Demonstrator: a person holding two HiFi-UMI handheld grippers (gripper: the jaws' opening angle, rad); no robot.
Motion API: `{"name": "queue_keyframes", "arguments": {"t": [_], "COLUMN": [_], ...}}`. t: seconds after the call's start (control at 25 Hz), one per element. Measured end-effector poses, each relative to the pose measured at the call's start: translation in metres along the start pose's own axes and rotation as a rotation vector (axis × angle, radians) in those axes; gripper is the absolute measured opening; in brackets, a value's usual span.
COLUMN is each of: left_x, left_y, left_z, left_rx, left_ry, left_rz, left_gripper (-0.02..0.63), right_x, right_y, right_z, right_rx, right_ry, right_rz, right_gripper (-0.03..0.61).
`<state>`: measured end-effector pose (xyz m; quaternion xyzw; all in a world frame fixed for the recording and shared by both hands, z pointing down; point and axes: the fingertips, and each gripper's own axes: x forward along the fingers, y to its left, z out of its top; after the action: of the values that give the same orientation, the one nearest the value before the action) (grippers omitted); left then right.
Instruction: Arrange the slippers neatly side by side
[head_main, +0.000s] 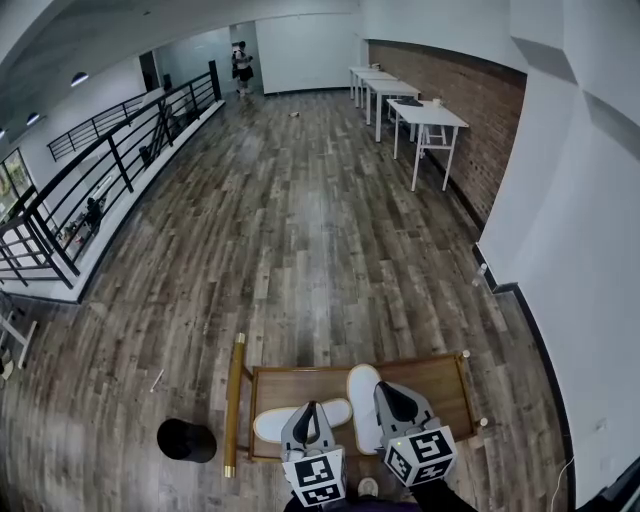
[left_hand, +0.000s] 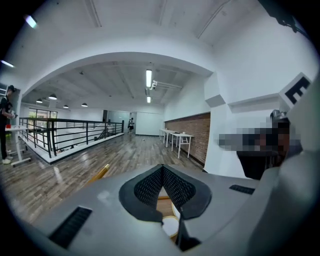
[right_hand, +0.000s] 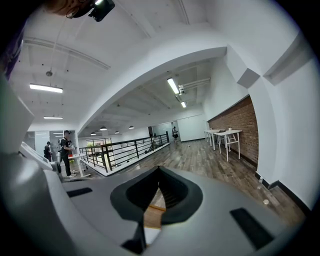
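Slippers (head_main: 360, 385), two white ones, are lying on a low wooden table (head_main: 440, 385) at the bottom of the head view. They are not sitting side by side. One is lying crosswise on the left (head_main: 270, 422) and the other is pointing away, so the two are forming an L. The left gripper (head_main: 309, 408) is hovering over the crosswise one, the right gripper (head_main: 383, 390) just beside the other. A black round thing (head_main: 186, 440) is sitting on the floor to the left of the table.

In the left gripper view the left gripper (left_hand: 161, 169) is clenched tip to tip, grasping nothing, with a slipper (left_hand: 170, 226) showing below.

In the right gripper view the right gripper (right_hand: 159, 171) is likewise clenched and empty, with the table (right_hand: 151, 217) showing beneath.
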<state>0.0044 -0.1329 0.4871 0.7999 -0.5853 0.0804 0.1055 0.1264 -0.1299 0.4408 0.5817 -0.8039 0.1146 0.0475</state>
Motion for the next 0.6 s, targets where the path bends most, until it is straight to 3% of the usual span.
{"name": "queue_keyframes", "arguments": {"t": [0.16,0.44,0.6], "left_x": [-0.002,-0.006,-0.006], "left_y": [0.016,0.04,0.044], "left_z": [-0.024,-0.066,-0.07], "left_rx": [0.014,-0.103,-0.091], "left_ry": [0.059,0.191,0.215], "left_rz": [0.043,0.136,0.151], "left_gripper": [-0.009,-0.009,-0.009], "right_x": [0.001,0.001,0.002], "right_y": [0.004,0.006,0.008], "right_z": [-0.002,-0.005,-0.006], "right_rx": [-0.006,-0.017,-0.028], "right_ry": [0.008,0.019,0.027], "right_rz": [0.002,0.006,0.012], "right_gripper": [-0.002,-0.002,-0.002]}}
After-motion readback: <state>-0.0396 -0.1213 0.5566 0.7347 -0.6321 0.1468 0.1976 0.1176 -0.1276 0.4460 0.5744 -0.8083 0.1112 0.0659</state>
